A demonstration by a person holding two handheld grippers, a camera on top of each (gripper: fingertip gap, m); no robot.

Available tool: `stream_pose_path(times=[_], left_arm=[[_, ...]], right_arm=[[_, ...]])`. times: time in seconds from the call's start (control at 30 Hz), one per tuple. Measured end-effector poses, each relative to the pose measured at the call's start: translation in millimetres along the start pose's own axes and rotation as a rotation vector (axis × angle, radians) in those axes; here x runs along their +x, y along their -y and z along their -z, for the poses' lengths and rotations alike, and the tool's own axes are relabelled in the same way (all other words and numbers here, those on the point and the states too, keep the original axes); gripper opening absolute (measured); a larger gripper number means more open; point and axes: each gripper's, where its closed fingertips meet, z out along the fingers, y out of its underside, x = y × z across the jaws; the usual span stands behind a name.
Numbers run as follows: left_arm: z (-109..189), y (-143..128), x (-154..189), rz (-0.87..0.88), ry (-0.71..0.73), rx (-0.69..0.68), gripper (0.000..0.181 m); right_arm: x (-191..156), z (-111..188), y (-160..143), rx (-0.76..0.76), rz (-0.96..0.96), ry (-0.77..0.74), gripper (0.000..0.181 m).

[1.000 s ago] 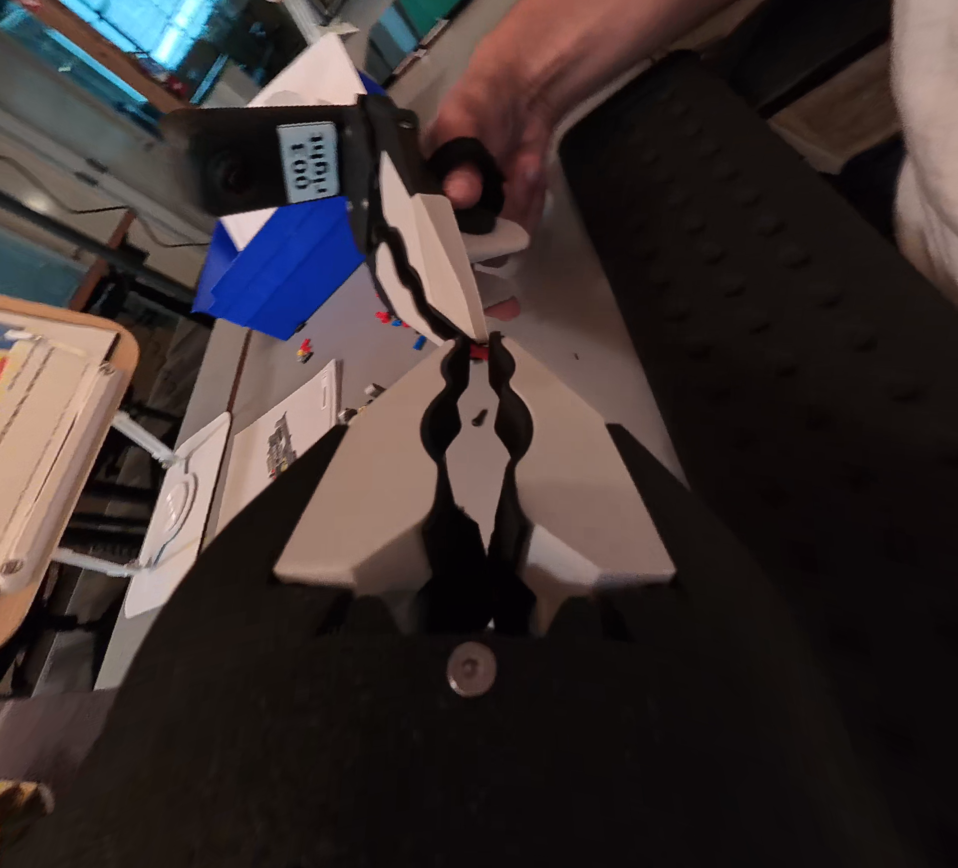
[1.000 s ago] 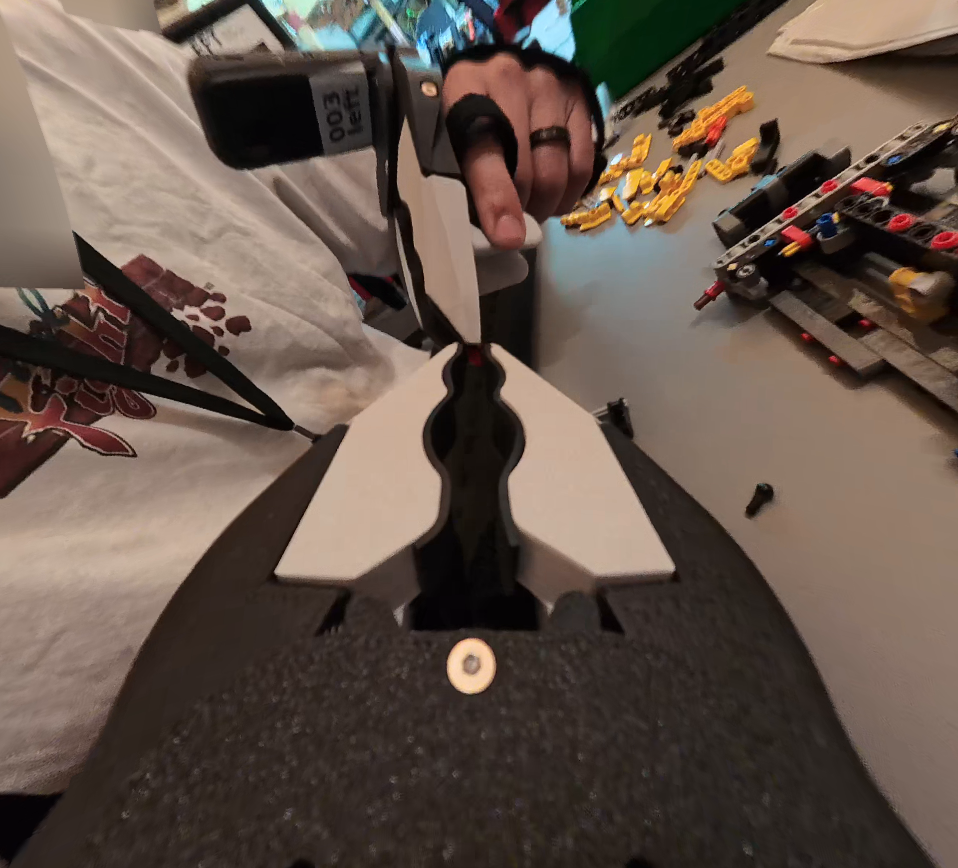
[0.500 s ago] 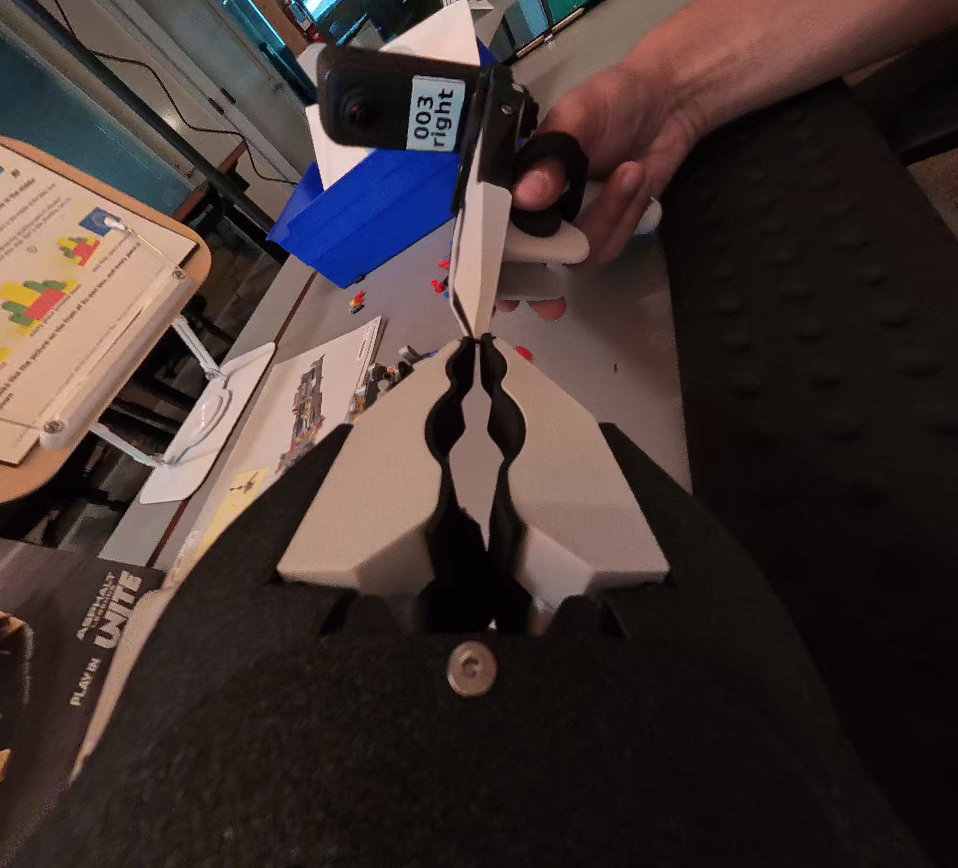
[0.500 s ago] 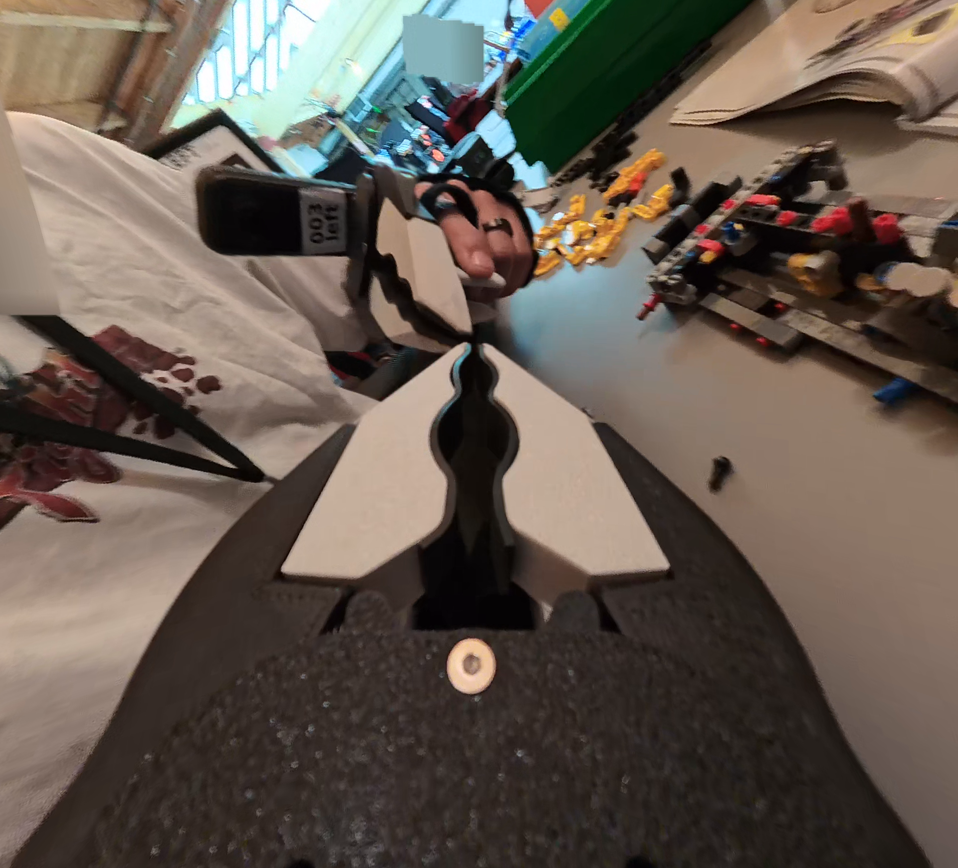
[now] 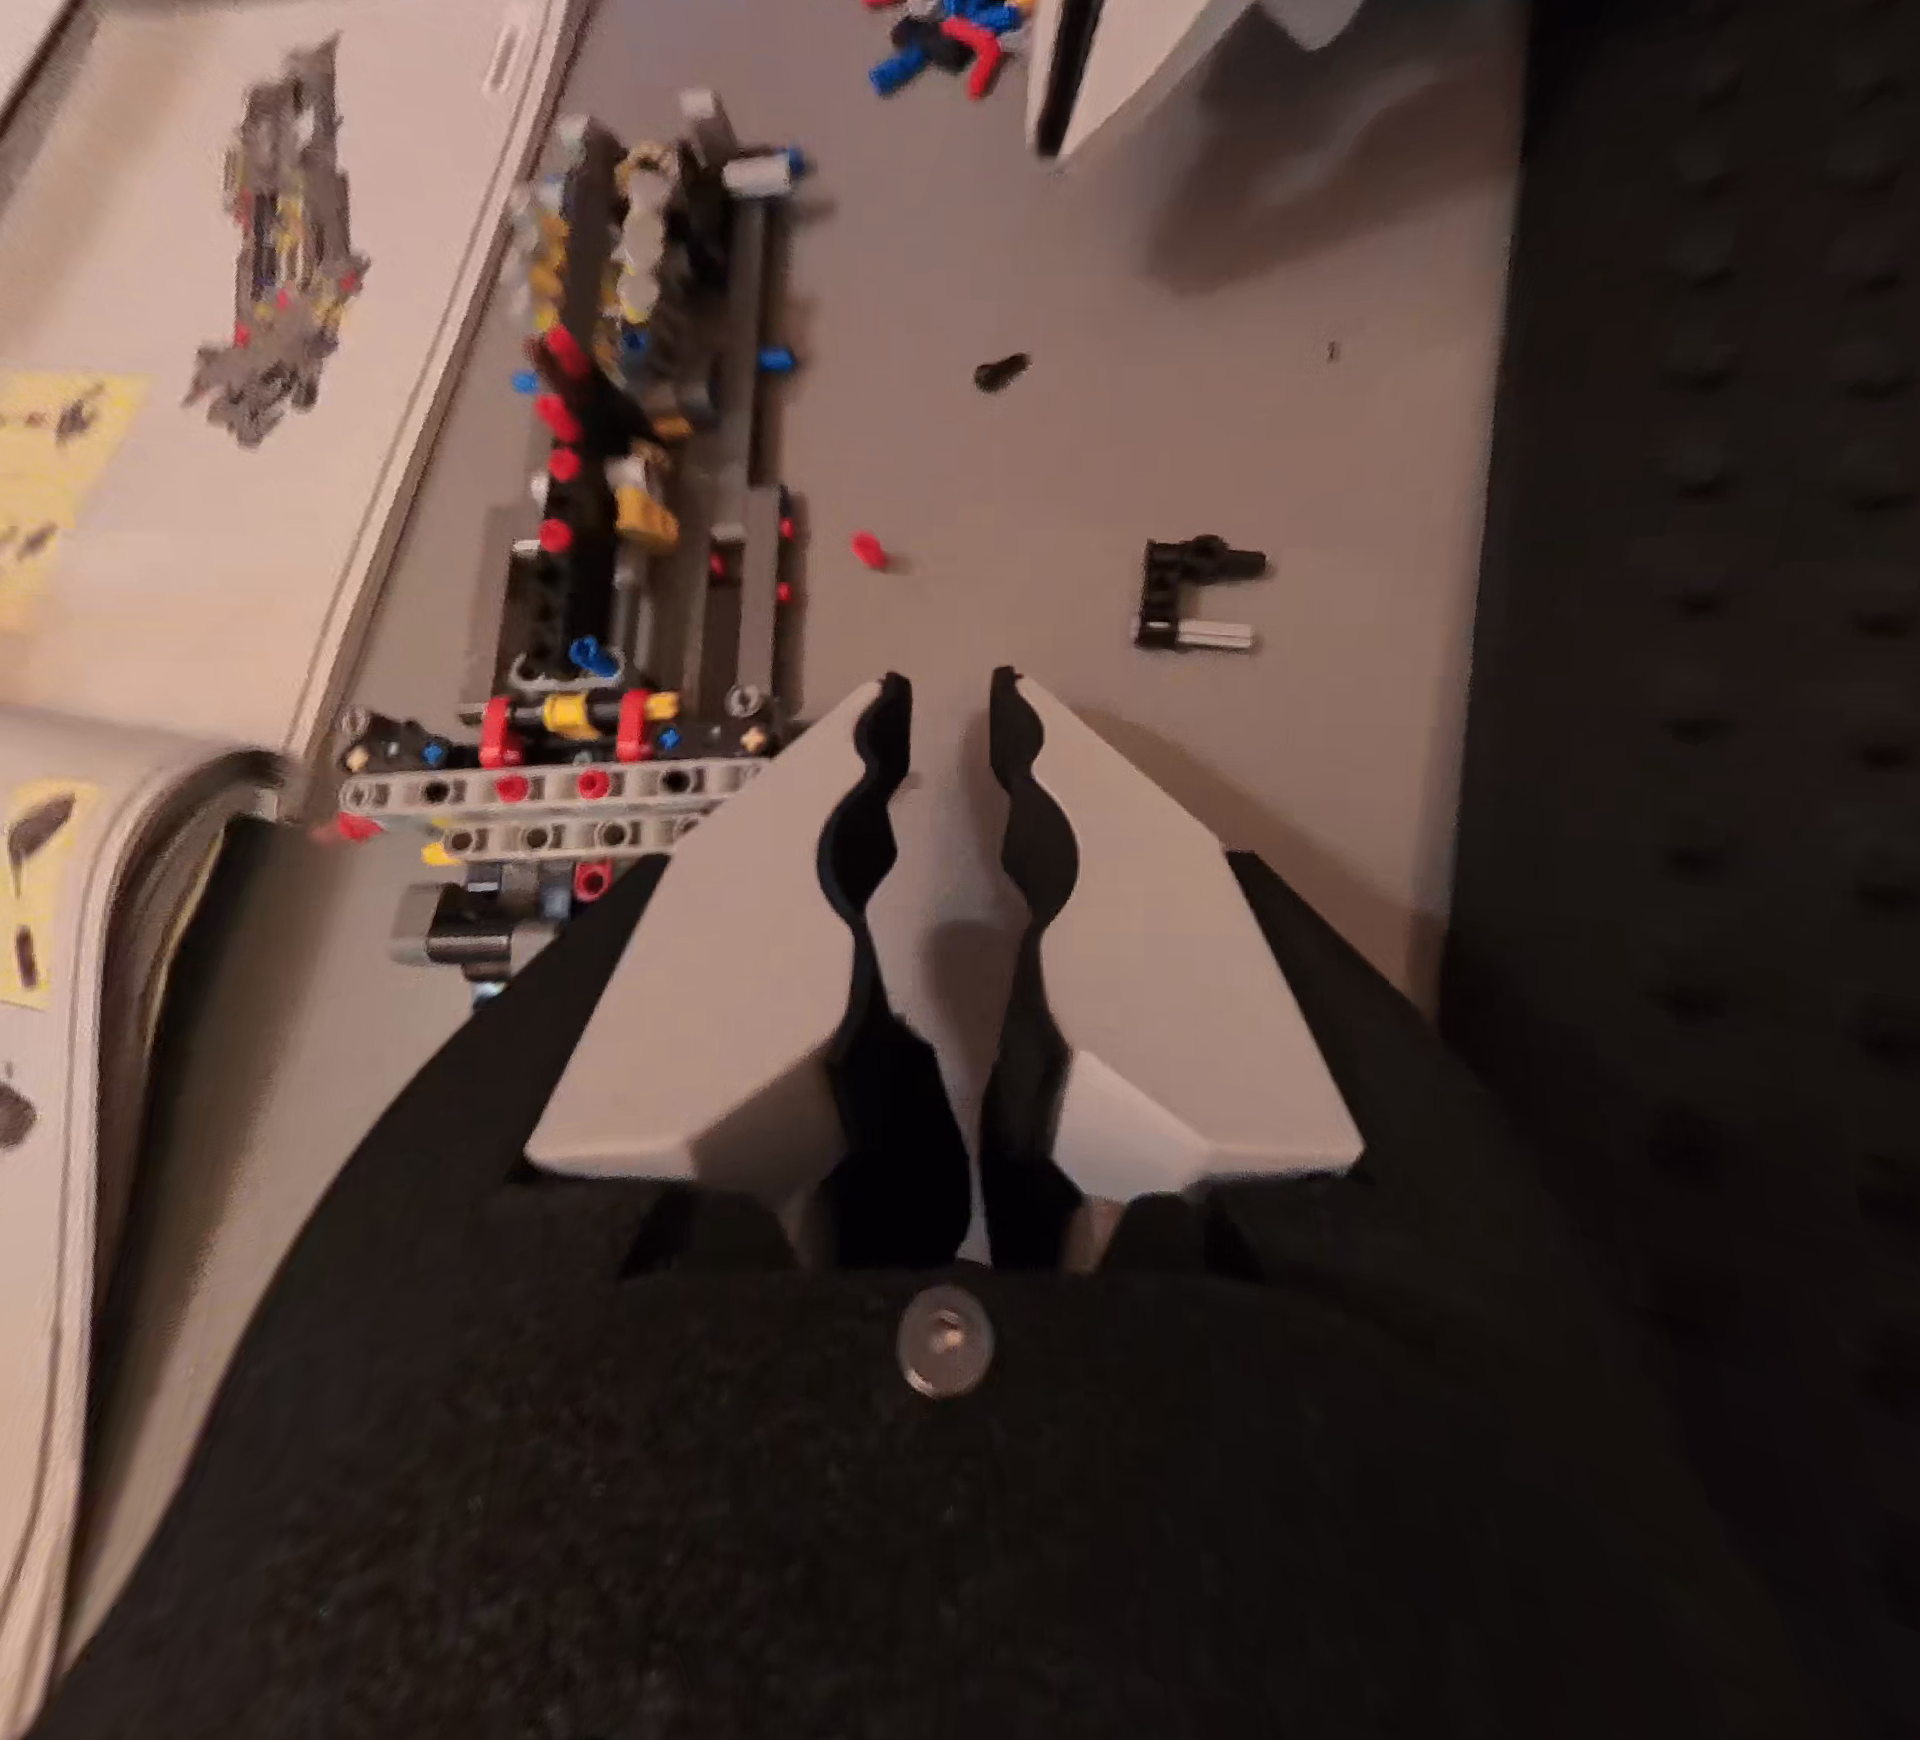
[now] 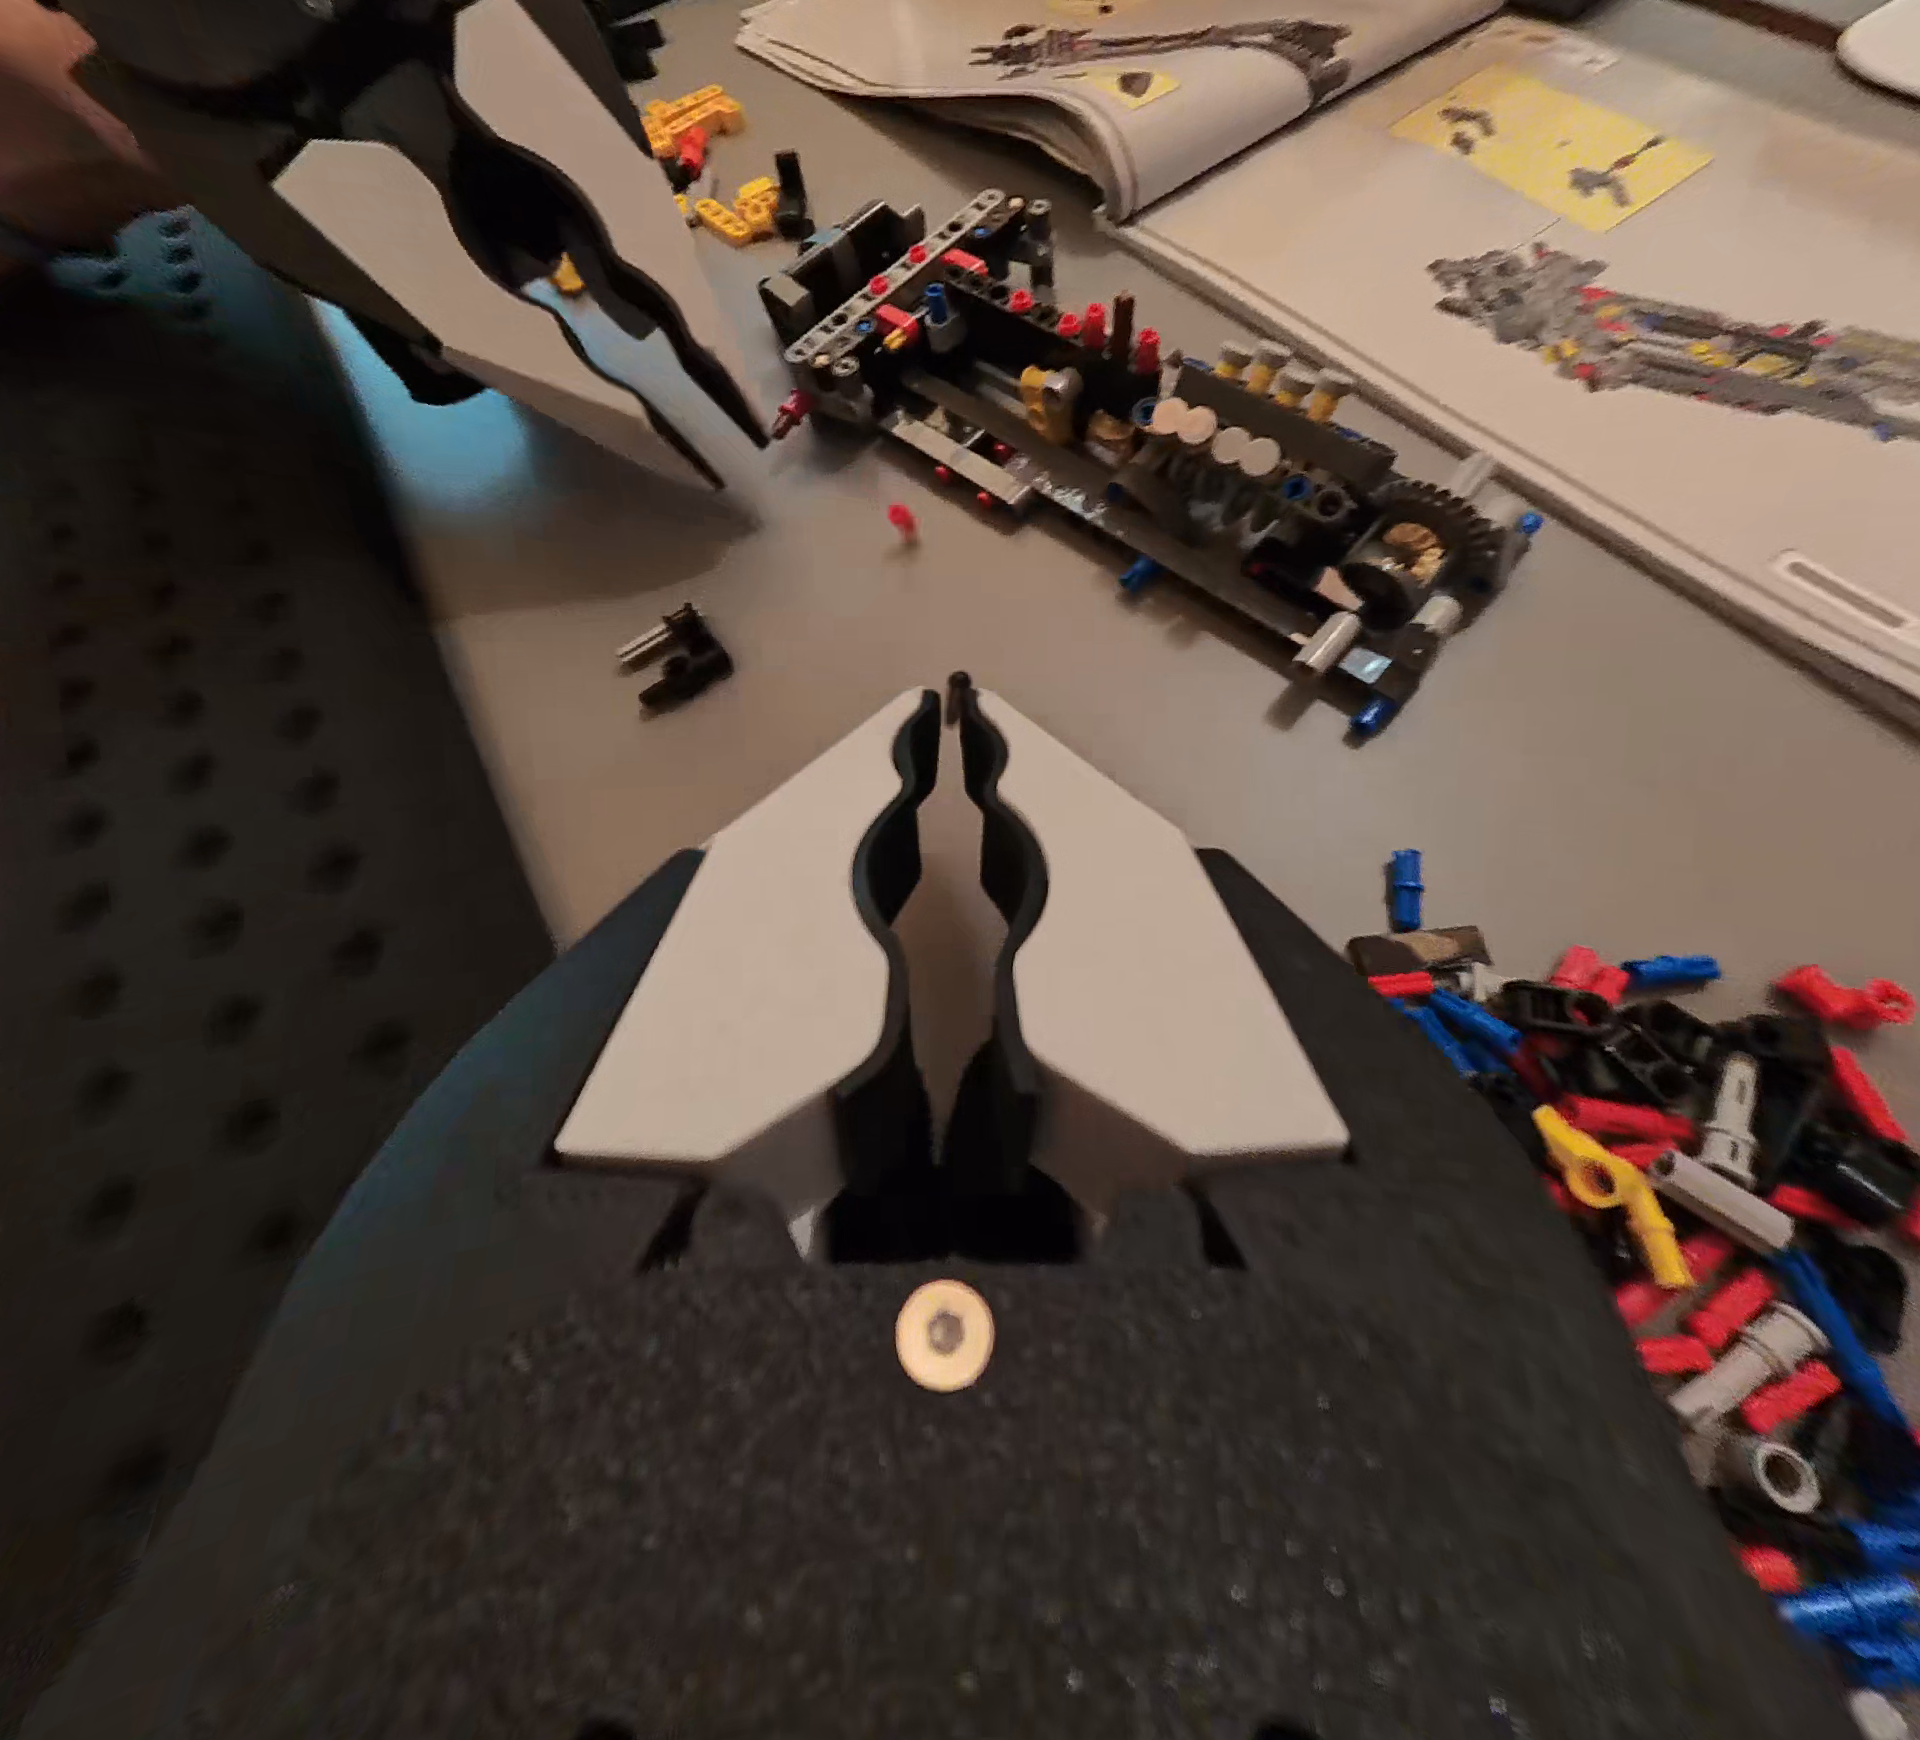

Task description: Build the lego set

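Overhead, grey table (image 5: 1143,443) (cluttered): loose pieces (image 6: 1714,1119), open booklet (image 6: 1558,256)

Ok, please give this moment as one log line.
left hand-held gripper open, empty, beside lego chassis | right hand-held gripper nearly shut, black pin at tips | red pin loose

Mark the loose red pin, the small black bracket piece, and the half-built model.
Loose red pin (image 6: 905,521): right wrist view, on its body.
Small black bracket piece (image 5: 1166,594): left wrist view, on its black upright part.
Half-built model (image 6: 1132,433): right wrist view, mid-length on its frame.
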Motion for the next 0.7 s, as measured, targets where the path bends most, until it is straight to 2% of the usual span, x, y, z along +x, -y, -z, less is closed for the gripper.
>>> stream_pose_path(times=[0.1,0.27,0.43,0.63,0.7], left_arm=[[-5.2,-4.2,-7.3,0.054,0.036,-0.029,0.017],[-15.4,8.0,-12.7,0.033,0.113,-0.044,0.02],[-30.9,11.7,-19.3,0.055,0.177,-0.115,0.02],[-39.0,17.9,-23.6,0.106,0.152,-0.138,0.021],[-39.1,18.5,-24.9,0.099,0.153,-0.154,0.014]], right_arm=[[6.2,-0.8,2.9,0.012,0.006,-0.032,0.002],[9.1,2.3,5.2,0.035,-0.008,-0.033,0.002],[8.1,3.1,5.0,0.036,-0.001,-0.03,0.002],[3.3,3.4,4.5,0.035,0.024,-0.014,0.002],[2.5,3.1,4.0,0.031,0.026,-0.009,0.002]])
